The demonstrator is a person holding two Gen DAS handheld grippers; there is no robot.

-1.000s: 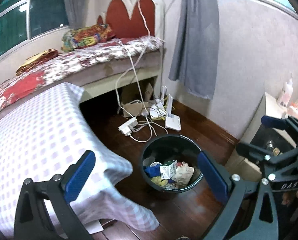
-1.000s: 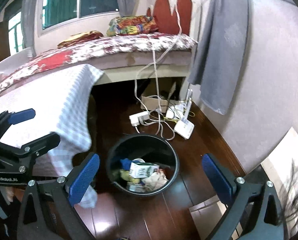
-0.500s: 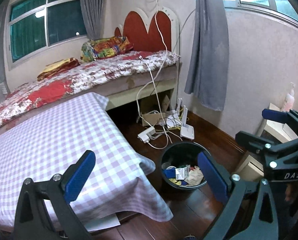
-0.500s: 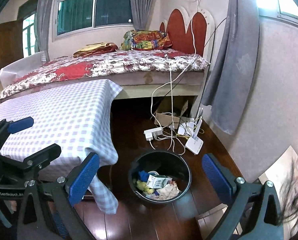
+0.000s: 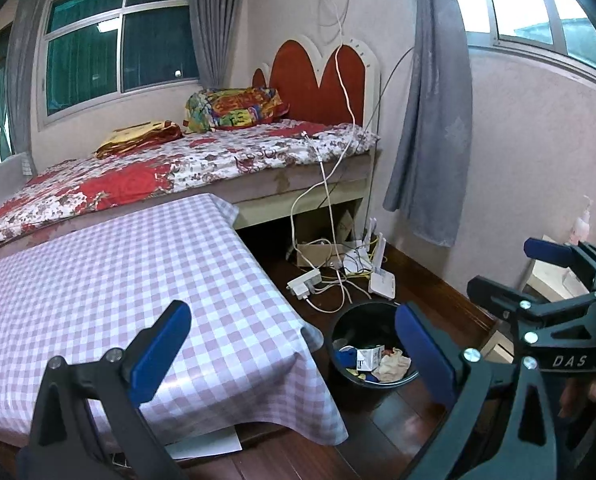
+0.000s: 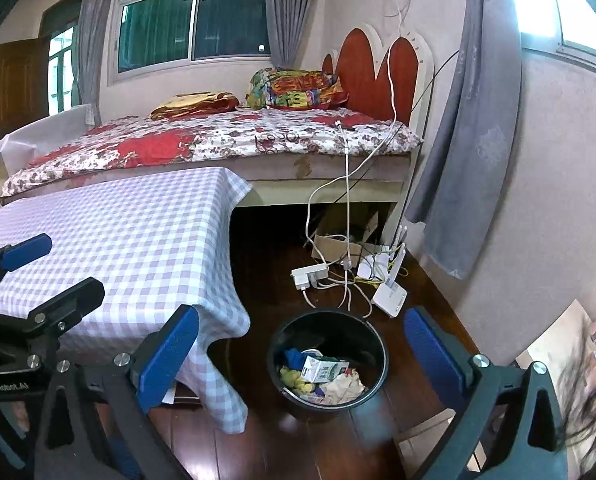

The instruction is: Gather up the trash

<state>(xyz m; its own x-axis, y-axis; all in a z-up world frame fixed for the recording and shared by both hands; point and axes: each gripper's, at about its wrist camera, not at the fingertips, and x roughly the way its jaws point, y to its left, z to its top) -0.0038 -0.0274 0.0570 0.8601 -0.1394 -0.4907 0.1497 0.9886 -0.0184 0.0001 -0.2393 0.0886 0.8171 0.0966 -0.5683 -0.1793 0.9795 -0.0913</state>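
Trash bin unobstructed only from right wrist

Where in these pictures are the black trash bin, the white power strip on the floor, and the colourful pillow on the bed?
black trash bin (image 6: 380, 354): right wrist view, its right rim.
white power strip (image 6: 309, 271): right wrist view, middle of its body.
colourful pillow (image 5: 233, 107): left wrist view, its centre.

A checked tablecloth covers a table beside the floral bed; cables tangle below.
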